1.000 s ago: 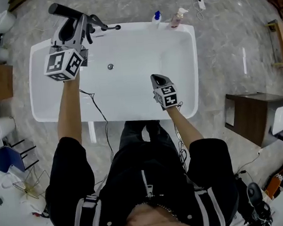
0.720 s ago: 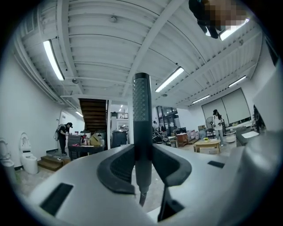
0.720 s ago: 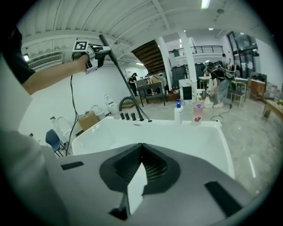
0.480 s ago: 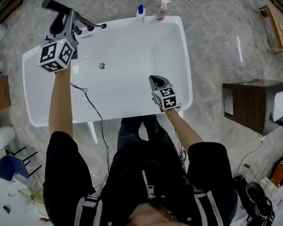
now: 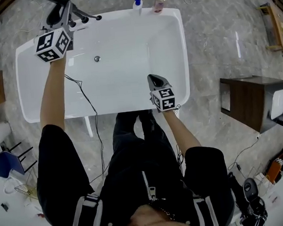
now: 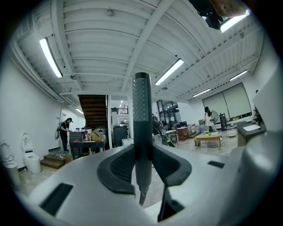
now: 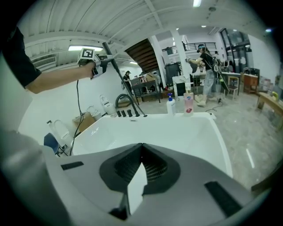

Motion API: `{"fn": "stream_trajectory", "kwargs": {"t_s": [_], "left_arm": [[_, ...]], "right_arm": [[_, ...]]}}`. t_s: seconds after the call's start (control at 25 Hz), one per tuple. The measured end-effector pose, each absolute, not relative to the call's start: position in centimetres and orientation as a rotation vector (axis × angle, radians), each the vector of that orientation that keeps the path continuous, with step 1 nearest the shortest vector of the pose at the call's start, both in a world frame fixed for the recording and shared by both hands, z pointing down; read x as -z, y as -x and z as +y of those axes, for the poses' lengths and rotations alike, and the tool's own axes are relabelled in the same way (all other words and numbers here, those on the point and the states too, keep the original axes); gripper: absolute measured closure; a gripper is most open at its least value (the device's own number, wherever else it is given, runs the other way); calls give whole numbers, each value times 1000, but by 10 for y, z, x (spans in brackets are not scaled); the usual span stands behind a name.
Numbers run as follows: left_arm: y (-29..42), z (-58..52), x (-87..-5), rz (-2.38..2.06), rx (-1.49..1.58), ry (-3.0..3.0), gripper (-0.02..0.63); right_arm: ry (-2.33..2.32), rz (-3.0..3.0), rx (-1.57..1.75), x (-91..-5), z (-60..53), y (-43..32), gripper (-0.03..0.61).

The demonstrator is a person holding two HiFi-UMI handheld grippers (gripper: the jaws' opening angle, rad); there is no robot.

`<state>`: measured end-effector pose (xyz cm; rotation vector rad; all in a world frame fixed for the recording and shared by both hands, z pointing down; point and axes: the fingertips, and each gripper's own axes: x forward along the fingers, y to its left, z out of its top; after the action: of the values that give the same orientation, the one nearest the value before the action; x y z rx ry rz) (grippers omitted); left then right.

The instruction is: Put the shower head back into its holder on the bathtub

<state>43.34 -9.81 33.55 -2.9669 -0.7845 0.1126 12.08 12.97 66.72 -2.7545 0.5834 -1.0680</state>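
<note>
Two bottles (image 5: 159, 2) stand on the tub's (image 5: 186, 58) far rim, right of the taps (image 5: 83, 20). The left gripper (image 5: 61, 16) clamps the shower head (image 6: 142, 106) above the taps; the right gripper (image 5: 156, 78), closed and empty, hangs over the near rim.

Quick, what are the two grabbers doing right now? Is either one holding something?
The left gripper is closed on the shower head.
The right gripper is closed and holds nothing.

Before you, the marble floor (image 5: 223, 40) carries the white bathtub (image 5: 183, 58) and, to your right, a brown cabinet (image 5: 248, 101). On the tub's far rim you have a blue-capped bottle (image 5: 137, 4) just beside a pink bottle (image 5: 158, 3).
</note>
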Motion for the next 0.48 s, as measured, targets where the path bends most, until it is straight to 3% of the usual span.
{"fn": "stream_trajectory", "kwargs": {"t_s": [0.48], "left_arm": [[-446,-89,-384,-809,-41,3000,480]], "right_arm": [[2865,692,1082,-668,112,-112,571]]}}
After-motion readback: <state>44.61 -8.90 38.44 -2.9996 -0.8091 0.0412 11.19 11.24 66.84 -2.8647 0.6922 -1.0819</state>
